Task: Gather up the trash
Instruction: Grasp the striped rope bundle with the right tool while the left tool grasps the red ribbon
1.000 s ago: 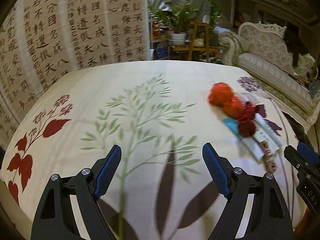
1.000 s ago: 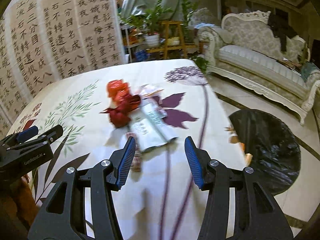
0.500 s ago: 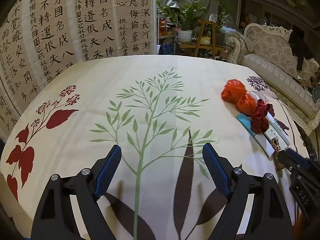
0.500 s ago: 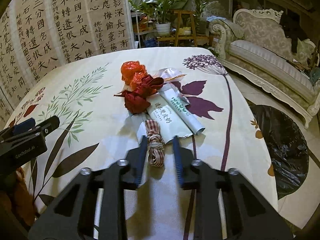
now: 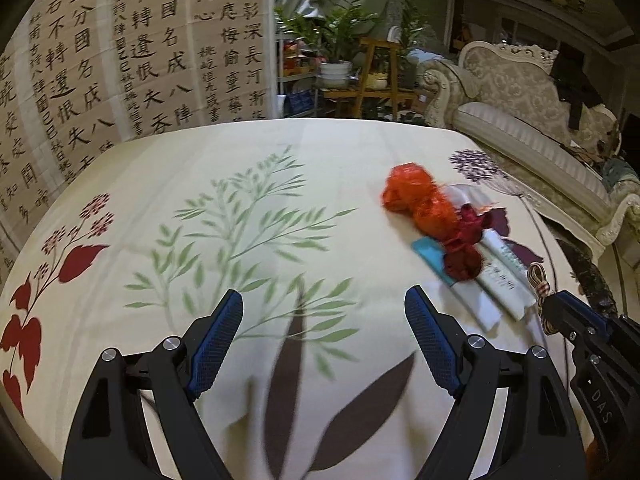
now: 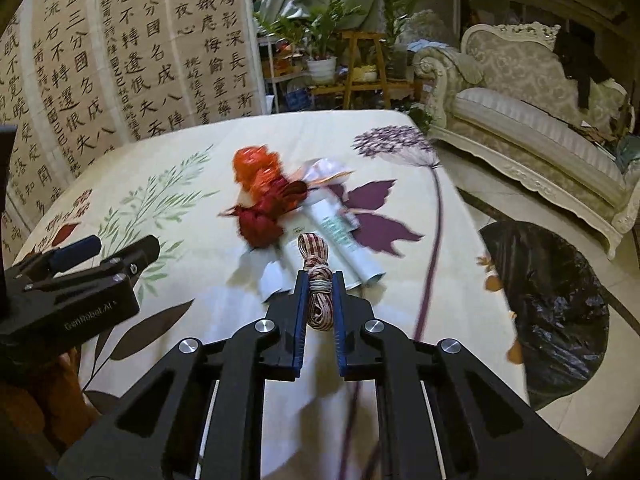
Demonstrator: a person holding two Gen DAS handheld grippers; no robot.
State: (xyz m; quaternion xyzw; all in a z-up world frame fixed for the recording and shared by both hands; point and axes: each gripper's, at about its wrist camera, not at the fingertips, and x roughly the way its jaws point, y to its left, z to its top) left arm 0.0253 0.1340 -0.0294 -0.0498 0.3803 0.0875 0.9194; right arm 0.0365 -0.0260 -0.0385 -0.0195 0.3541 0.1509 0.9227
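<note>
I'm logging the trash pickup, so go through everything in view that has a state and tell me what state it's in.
Right gripper: shut on the rope bundle.
Rope bundle: coiled, tied round the middle, pinched between the pads.
Left gripper: open, nothing between its fingers, above the tablecloth.
Orange bag: crumpled, on the table.
Dark red bag: crumpled, on the table.
White wrapper: rolled, lying flat.
Black trash bag: on the floor beside the table.

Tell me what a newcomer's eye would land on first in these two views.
First, the right claw, shut on a bundle of striped string at the near end of the trash pile. Just beyond lie crumpled orange plastic and dark red plastic on the floral tablecloth. On the floor to the right sits an open black trash bag.
</note>
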